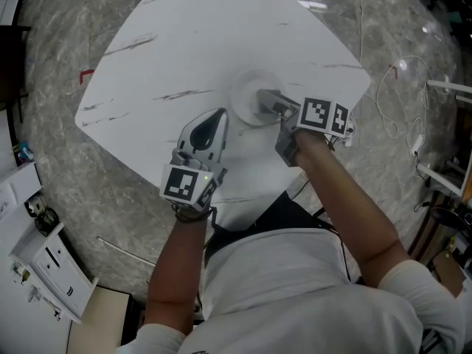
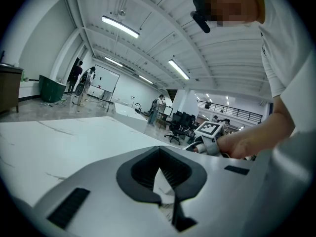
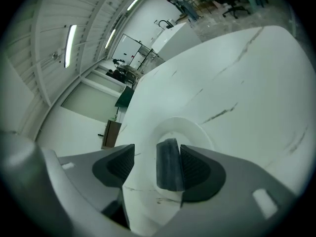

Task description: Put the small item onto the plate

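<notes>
Step in hand, by my read: release at the plate. On the right hand-held gripper (image 3: 155, 157) the jaws stand wide apart. The small item (image 3: 169, 164), a dark block standing on end, is between them. It sits against the pad on the view's right, with a clear gap to the other pad, so nothing clamps it. Directly behind it is the white plate (image 3: 197, 127), and the block overlaps the plate's near side. Neither view tells me whether it rests fully on the plate or leans on that pad.

Next move, as a judgement: back the right gripper straight out along its own axis, or lift it, with no sideways sweep. The touching pad could drag or tip the block, which looks tall, narrow and easy to topple. Worth checking that it ends up inside the rim, not on it.

Pose, near to far in the head view: left forearm (image 1: 173, 260) and right forearm (image 1: 346, 198) both reach forward over the counter (image 1: 184, 43). The left hand-held gripper (image 1: 220, 115) is the nearer one, low and just beside the plate (image 1: 240, 98), tips aimed up-right toward it. Its own view shows the jaw tips together and nothing held, only counter (image 2: 49, 137) visible through the loop of the pads. It looks idle. The right hand-held gripper (image 1: 264, 100) is further out, arm angled in from the right, jaws pointing left across the plate. The counter beyond is white with dark veins.
</notes>
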`<state>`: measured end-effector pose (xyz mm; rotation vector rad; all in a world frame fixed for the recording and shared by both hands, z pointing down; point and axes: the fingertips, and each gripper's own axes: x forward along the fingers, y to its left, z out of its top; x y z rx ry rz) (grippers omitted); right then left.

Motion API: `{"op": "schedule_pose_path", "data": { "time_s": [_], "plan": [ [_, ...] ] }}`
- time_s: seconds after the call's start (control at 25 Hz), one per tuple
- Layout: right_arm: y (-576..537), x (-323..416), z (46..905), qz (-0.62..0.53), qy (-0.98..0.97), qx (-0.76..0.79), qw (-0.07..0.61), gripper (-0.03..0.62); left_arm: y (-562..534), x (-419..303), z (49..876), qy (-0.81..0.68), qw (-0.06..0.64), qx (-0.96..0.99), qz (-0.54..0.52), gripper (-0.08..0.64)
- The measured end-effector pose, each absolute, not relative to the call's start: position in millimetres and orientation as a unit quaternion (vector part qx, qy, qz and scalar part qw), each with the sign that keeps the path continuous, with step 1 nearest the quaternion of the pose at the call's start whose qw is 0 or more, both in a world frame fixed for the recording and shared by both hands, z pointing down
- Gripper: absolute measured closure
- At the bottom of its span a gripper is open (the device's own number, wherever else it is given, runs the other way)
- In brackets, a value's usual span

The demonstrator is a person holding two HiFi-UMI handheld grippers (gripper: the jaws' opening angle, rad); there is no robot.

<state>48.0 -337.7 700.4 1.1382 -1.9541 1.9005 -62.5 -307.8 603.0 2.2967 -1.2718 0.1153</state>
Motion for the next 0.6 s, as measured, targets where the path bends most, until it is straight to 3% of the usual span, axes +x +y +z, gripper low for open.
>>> {"op": "schedule_pose_path", "data": {
  "time_s": [0.36,0.6],
  "plan": [
    [-330.5,55.9,707.2,0.572,-0.687,0.410,0.179,0.318,-281.8,-73.2,584.1,-0.467,0.241,0.851,0.026,0.554],
    [-333.0,63.3,681.1,0.555,-0.694,0.430,0.164,0.318,-268.8,-84.2,563.4,-0.465,0.229,0.855,0.026,0.554]
  ]
}}
